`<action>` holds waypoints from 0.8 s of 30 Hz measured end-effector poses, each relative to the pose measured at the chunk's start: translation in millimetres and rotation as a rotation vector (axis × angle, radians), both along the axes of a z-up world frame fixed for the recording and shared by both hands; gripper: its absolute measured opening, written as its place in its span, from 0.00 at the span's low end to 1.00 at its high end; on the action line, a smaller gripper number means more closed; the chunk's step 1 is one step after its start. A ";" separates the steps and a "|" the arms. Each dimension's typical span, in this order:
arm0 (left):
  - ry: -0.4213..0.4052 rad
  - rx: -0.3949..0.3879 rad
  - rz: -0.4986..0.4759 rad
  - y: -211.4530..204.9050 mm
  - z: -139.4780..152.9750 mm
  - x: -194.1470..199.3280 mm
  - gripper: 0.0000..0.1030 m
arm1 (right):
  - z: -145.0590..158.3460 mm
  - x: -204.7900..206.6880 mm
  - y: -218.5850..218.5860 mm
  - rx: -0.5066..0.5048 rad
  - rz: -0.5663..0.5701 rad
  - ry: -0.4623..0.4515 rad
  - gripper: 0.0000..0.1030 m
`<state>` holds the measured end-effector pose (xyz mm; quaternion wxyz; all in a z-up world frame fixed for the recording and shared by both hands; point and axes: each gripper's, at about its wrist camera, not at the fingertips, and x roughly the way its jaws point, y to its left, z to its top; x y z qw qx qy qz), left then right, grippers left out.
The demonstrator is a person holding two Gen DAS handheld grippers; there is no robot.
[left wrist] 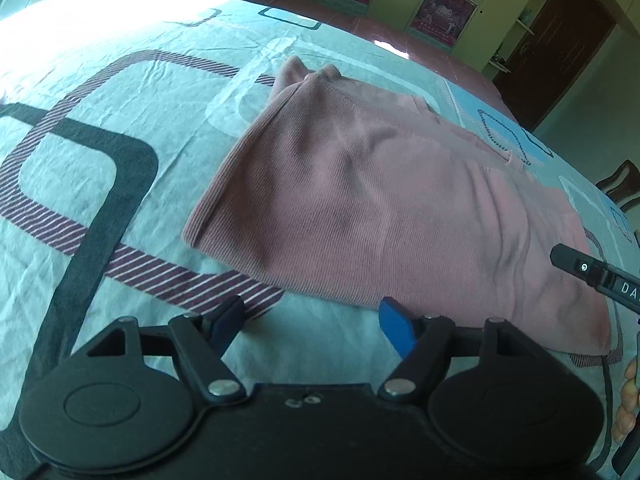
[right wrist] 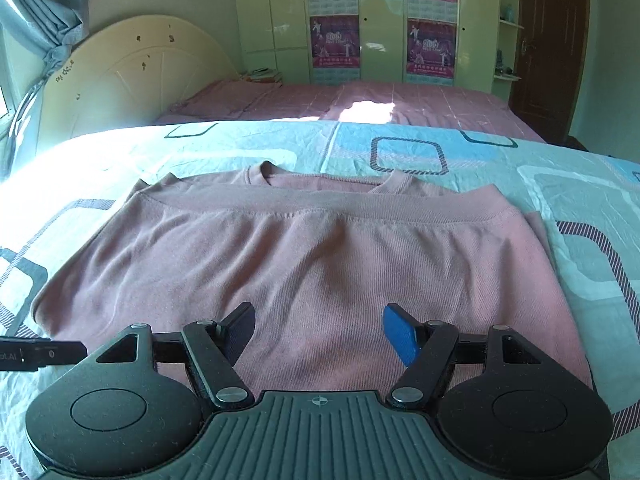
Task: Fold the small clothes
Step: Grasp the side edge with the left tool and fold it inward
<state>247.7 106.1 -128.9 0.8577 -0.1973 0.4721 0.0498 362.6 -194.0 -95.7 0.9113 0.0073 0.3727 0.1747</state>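
right wrist view: the pink top (right wrist: 312, 256) lies folded on the patterned bedsheet (right wrist: 560, 184). right gripper (right wrist: 318, 330) hovers over it, jaws spread, empty; left gripper (left wrist: 312, 320) likewise spread beside its edge.

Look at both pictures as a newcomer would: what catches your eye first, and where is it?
A pink garment, folded over, lies flat across the middle of a pale patterned bedsheet. Both hand-held grippers stand open at its near edge: the left hand-held gripper over the sheet, the right hand-held gripper over the cloth. Behind, purple posters hang on pale cupboard doors.
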 end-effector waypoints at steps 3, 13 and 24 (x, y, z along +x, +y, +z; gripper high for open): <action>-0.019 -0.071 0.033 8.7 -3.6 -11.2 0.71 | 9.3 5.5 5.6 0.043 0.003 -0.002 0.68; -0.184 -0.397 0.185 31.3 -30.3 22.0 0.74 | -10.8 21.4 21.7 0.010 -0.022 0.019 0.68; -0.256 -0.540 0.278 54.6 -63.0 70.3 0.17 | -46.9 49.1 32.4 -0.074 -0.074 0.075 0.68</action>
